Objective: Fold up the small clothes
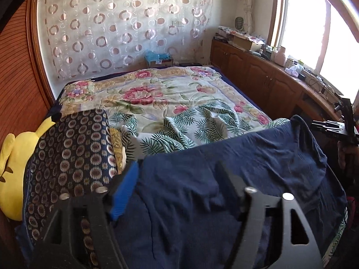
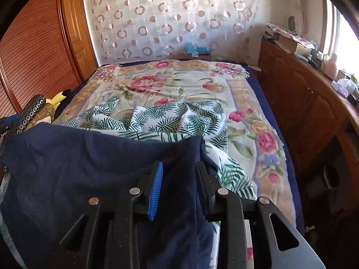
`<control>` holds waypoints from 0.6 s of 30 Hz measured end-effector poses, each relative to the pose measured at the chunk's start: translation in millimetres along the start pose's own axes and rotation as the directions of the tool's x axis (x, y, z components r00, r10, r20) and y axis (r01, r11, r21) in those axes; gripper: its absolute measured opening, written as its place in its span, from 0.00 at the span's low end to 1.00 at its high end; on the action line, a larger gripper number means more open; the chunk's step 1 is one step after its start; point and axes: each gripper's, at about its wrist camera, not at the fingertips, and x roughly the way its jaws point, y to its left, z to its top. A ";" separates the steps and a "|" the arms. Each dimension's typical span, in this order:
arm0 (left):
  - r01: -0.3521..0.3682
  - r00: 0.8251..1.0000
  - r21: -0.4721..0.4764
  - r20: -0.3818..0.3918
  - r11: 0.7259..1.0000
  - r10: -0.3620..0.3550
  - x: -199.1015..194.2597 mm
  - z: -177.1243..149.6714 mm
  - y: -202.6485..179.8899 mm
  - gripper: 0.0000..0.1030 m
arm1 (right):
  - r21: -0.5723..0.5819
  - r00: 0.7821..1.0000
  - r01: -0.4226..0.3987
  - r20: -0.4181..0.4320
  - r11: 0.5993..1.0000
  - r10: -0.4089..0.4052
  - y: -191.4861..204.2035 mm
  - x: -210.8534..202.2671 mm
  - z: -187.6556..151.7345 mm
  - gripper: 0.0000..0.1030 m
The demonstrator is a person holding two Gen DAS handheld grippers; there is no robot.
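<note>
Since the navy garment (image 1: 224,179) lies limp and light on the bed (image 1: 157,89), both the left gripper (image 1: 177,179) and right gripper (image 2: 179,179) stand with jaws apart over it, gripping nothing; a hem corner looks the best hold

Navy garment (image 1: 235,163), plain, near. White cloth (image 2: 179,121) with green fern print beyond. Cream blanket (image 1: 170,89) with pink and red flowers, tan border, far. Dark pillow (image 1: 74,148) with gold-brown rings, left. Yellow plush (image 1: 11,174), far left. Sheer curtain (image 2: 175,15) with pink-brown circles. Reddish-brown cabinets (image 2: 298,103), right. Black grippers with blue pads (image 2: 156,192).
</note>
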 end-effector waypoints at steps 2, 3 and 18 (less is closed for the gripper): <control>-0.008 1.000 -0.002 -0.005 1.000 0.008 -5.9 -8.9 1.8 0.77 | 0.023 1.000 -0.015 0.014 1.000 0.014 -1.6 -14.4 -8.6 0.35; -0.027 1.000 -0.003 0.000 1.000 0.027 -11.0 -15.4 2.3 0.77 | 0.038 1.000 -0.022 0.019 0.999 0.022 -1.9 -21.4 -12.7 0.36; -0.127 0.992 -0.097 -0.015 0.987 0.126 -53.5 -66.4 24.4 0.70 | 0.104 0.997 0.000 -0.080 0.995 0.008 10.3 -47.6 -59.4 0.48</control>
